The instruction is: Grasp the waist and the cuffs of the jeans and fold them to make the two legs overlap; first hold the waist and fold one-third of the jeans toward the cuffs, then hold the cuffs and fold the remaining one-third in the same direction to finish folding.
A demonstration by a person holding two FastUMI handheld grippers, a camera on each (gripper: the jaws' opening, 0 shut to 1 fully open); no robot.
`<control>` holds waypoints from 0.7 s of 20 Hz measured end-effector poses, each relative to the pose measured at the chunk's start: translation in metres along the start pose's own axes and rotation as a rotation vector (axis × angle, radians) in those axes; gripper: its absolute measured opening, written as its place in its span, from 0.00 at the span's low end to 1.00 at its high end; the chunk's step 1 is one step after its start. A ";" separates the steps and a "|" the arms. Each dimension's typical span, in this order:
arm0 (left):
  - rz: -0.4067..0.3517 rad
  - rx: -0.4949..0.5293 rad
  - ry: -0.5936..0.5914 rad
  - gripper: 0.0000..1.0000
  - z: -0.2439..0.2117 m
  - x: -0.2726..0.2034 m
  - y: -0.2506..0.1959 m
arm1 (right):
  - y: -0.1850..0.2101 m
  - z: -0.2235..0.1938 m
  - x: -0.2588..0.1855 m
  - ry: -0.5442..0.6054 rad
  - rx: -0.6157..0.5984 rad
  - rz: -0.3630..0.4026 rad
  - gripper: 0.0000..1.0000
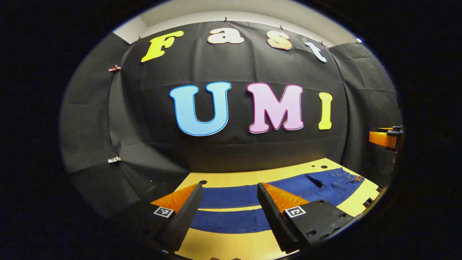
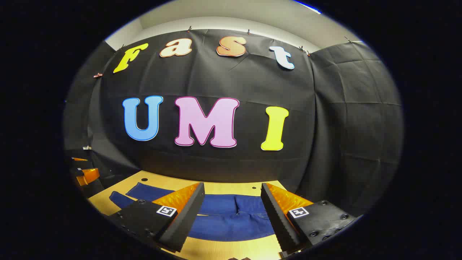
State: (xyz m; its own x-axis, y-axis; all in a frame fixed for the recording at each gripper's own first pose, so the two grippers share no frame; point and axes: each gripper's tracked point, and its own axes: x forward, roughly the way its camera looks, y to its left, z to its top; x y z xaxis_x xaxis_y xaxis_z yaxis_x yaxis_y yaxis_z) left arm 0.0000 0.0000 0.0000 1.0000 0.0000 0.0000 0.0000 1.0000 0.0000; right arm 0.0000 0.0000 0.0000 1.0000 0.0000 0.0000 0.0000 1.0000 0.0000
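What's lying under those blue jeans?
The jeans lie flat on a light wooden table, bare between the legs. Whatever sits directly beneath the cloth is covered.

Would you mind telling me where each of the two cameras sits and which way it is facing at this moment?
Left gripper view: rides on the left gripper, above the table, facing the wall over the legs of the jeans; its own open fingers show, the other gripper far right.
Right gripper view: rides on the right gripper, facing the wall over the jeans' waist end; its own open fingers show, the left gripper far left.
Shared: jeans, table, wall.
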 end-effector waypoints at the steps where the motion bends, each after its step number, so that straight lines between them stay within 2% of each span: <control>1: 0.011 0.001 0.001 0.96 -0.001 0.000 0.004 | 0.000 -0.001 0.000 0.002 0.000 -0.004 0.96; 8: 0.003 -0.006 0.001 0.95 0.001 0.005 0.003 | 0.001 -0.001 0.000 0.006 0.008 -0.003 0.96; 14: -0.034 -0.020 0.011 0.95 0.001 0.013 -0.005 | -0.001 -0.003 0.002 0.008 0.001 -0.002 0.96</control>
State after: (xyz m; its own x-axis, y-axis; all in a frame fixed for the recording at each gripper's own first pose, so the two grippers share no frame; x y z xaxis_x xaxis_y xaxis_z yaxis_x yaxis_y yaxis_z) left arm 0.0131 -0.0054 0.0008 0.9994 -0.0337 -0.0107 0.0335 0.9992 -0.0202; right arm 0.0025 -0.0009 -0.0034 1.0000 -0.0024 -0.0075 0.0025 1.0000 0.0009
